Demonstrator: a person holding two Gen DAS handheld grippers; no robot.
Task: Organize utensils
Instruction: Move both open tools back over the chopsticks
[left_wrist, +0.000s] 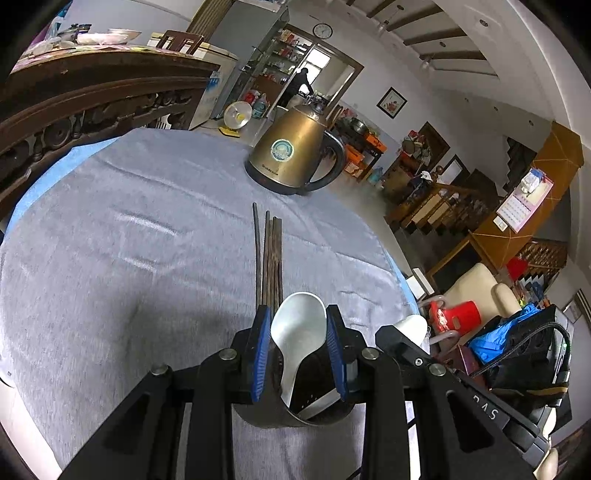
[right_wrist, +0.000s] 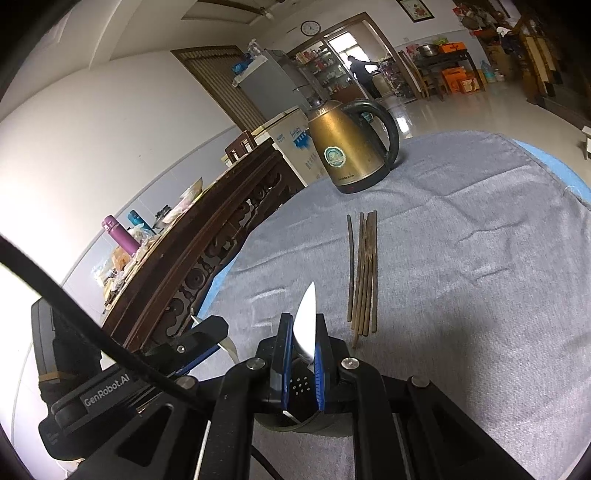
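White spoons (left_wrist: 299, 332) pinched in both tongs, left (left_wrist: 299, 354) & right (right_wrist: 303, 354); chopsticks (right_wrist: 364, 273) grouped mid-bench, prob. sorting by type.

On the worktop (left_wrist: 129, 221), the chopsticks (left_wrist: 267, 258) lay side by side in a bundle, with the kettle (left_wrist: 295, 151) standing beyond their far ends. A spoon (left_wrist: 299, 332) sat between the left gripper (left_wrist: 299, 347) fingers, just before the chopsticks' near ends.

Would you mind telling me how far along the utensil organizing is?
The chopsticks already lie side by side on the grey cloth. The left gripper holds one white spoon, the right gripper a second spoon; neither is set down yet.
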